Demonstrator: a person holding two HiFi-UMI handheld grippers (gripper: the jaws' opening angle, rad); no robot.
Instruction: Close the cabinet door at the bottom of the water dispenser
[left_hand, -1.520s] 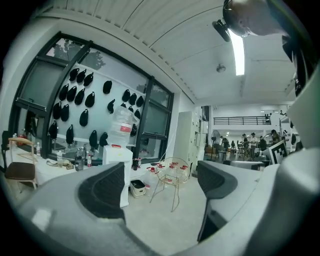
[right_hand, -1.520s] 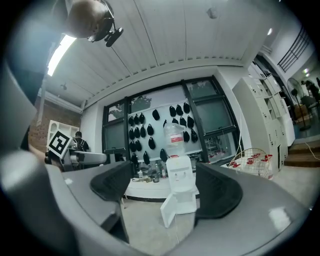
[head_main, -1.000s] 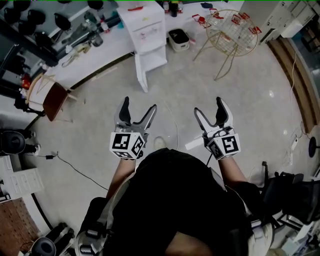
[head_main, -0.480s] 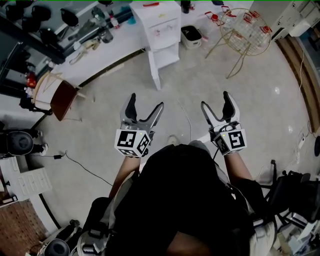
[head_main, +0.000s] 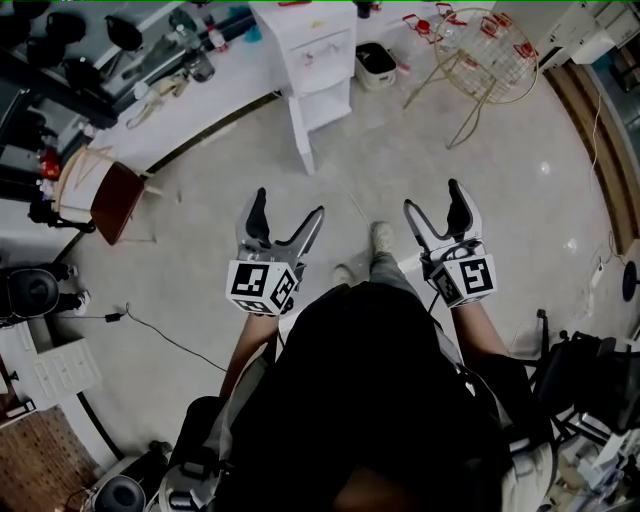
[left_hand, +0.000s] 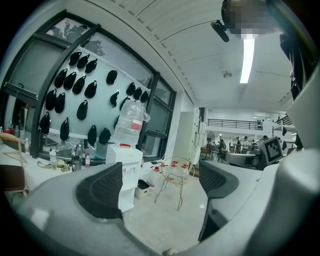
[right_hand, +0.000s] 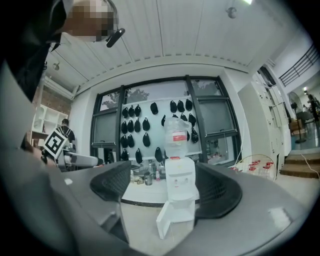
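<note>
both grippers empty, dispenser ahead
left gripper (head_main: 288, 206) and right gripper (head_main: 432, 197) are held side by side, jaws wide, nothing between them — the dispenser (head_main: 318, 52) stands well ahead, its bottom door (head_main: 299, 135) swung open on its left.

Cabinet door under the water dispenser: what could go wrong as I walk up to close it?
A thin cable lies on the floor between you and the dispenser; you might trip. The door stands wide open, so a hard shove could rock the bottle on top.
</note>
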